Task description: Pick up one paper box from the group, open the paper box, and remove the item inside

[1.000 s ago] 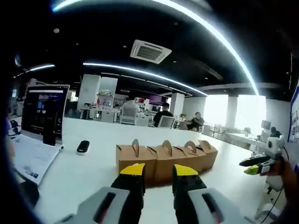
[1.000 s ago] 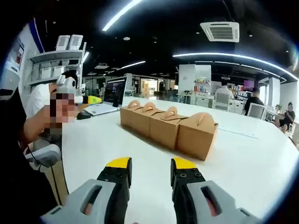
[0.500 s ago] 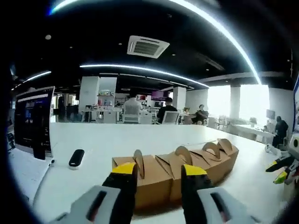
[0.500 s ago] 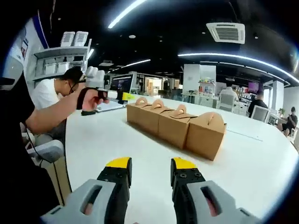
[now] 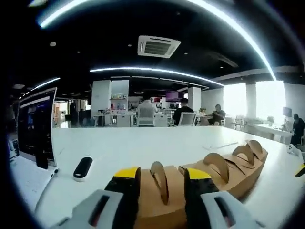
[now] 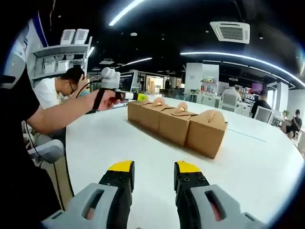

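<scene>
White worktop [image 6: 267, 162] carries a row of four brown paper boxes [image 6: 178, 125], touching side by side. Laptop [image 5: 34, 125] stands at the worktop's edge, a small black device [image 5: 82, 168] near it. Left claw [image 5: 162, 174] open, jaws on either side of the end box [image 5: 159, 200] and its upright handle tab; contact unclear. Right claw [image 6: 151, 167] open, holding nothing, over bare worktop, apart from the boxes.
</scene>
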Motion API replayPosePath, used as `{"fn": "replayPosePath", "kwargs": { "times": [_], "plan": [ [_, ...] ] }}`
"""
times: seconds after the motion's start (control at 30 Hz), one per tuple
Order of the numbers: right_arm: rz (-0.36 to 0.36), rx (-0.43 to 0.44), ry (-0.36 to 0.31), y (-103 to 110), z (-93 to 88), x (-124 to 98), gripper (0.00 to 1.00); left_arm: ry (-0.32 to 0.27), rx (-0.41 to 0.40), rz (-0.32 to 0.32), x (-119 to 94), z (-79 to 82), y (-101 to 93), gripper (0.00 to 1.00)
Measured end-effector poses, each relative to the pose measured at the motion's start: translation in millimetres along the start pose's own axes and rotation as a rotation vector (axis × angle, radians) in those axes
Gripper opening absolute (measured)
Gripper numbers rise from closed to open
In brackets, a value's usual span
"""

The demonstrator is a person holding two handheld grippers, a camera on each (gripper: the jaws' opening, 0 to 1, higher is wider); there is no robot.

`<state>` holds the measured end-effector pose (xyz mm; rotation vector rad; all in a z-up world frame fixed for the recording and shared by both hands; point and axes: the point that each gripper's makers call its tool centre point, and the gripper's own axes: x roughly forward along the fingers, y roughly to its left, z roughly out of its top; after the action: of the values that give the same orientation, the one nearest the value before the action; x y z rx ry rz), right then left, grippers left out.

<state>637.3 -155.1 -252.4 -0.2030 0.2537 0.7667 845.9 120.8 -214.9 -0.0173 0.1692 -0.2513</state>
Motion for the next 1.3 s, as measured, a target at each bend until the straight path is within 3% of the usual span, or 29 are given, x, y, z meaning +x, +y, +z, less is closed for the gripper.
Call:
{"fn": "replayPosePath", "kwargs": {
  "times": [0.07,0.13,0.17,0.3,0.53,0.9,1.17,1.3],
  "plan": [
    [0.004,0.000,0.002,0.7,-1.4,2.7,0.34,-0.004,-0.011,0.004,1.1,0.1,0.1,0.31],
    [0.009,0.001,0.007,1.8,-3.4,5.2,0.34,0.007,-0.039,0.018,2.3,-4.3,1.8,0.10],
    [0.011,0.001,0.010,2.5,-4.4,6.3,0.34,0.017,-0.045,0.029,3.0,-7.7,3.7,0.04],
    [0.021,-0.002,0.022,4.8,-7.9,10.0,0.34,0.032,-0.071,0.051,5.5,-21.3,8.1,0.04],
    [0.012,0.000,0.019,0.3,-6.9,11.6,0.34,-0.005,-0.052,0.064,4.7,-18.5,8.7,0.04],
    [0.029,-0.014,0.009,3.2,-1.2,12.5,0.34,-0.045,-0.042,0.079,1.8,-4.6,12.5,0.04],
    [0.006,-0.004,-0.005,-1.7,0.2,7.7,0.34,-0.040,-0.045,0.086,-1.6,1.8,19.3,0.04],
    [0.004,0.010,-0.002,-0.3,-4.2,7.2,0.34,-0.065,-0.008,0.095,-7.5,14.4,23.9,0.04]
  ]
}}
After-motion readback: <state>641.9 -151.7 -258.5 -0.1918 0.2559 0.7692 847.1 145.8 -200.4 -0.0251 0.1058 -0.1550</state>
